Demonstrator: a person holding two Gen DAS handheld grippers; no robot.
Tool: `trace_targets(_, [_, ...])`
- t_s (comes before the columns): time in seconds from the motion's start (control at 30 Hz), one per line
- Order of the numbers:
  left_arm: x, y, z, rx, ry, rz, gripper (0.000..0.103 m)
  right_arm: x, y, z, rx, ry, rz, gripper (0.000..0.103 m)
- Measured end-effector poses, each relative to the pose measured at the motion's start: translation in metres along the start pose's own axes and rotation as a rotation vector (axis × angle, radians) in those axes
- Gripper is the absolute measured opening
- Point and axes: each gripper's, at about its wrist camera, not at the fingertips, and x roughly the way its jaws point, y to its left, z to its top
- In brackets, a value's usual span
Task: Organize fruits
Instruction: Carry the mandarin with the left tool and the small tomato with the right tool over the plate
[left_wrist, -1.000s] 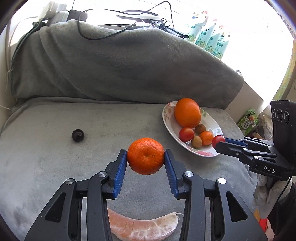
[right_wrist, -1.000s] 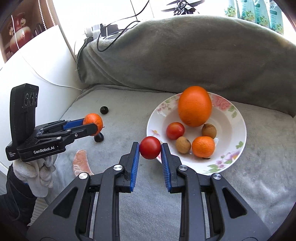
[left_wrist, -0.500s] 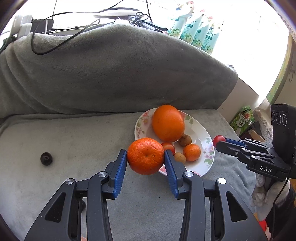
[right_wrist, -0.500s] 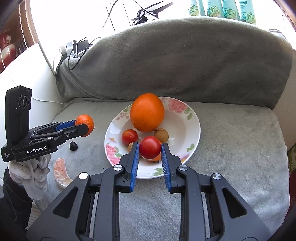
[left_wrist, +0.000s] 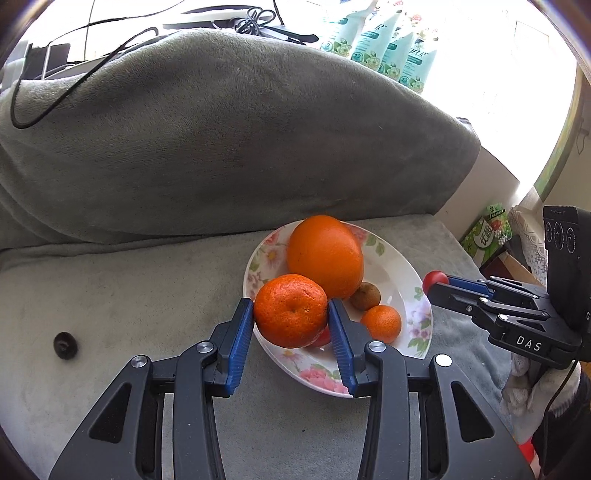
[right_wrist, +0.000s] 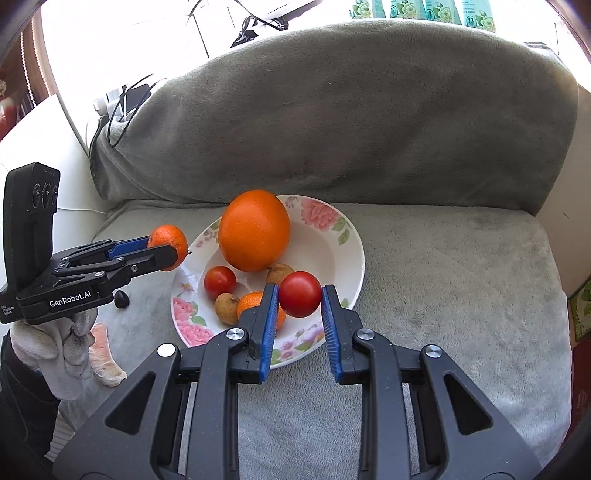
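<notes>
Over the plate (right_wrist: 354, 236) | left tongs (left_wrist: 291, 315) clamp tangerine (left_wrist: 290, 311) | right tongs (right_wrist: 299, 294) clamp tomato (right_wrist: 299, 294) | both poised for dropping in

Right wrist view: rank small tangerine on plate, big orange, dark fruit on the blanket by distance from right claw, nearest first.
1. small tangerine, on the plate, right beside the left finger of the right claw, which grips a red tomato.
2. big orange, at the plate's back.
3. dark fruit, off the plate, far left on the blanket.
</notes>
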Motion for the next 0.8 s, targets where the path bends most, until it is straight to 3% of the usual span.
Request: trace_targets(0.8, [0.01,0.001,0.005,-0.011,0.011,-0.006,0.04,0.013,0.005,0.003,-0.031,0.018,-0.003,0.025])
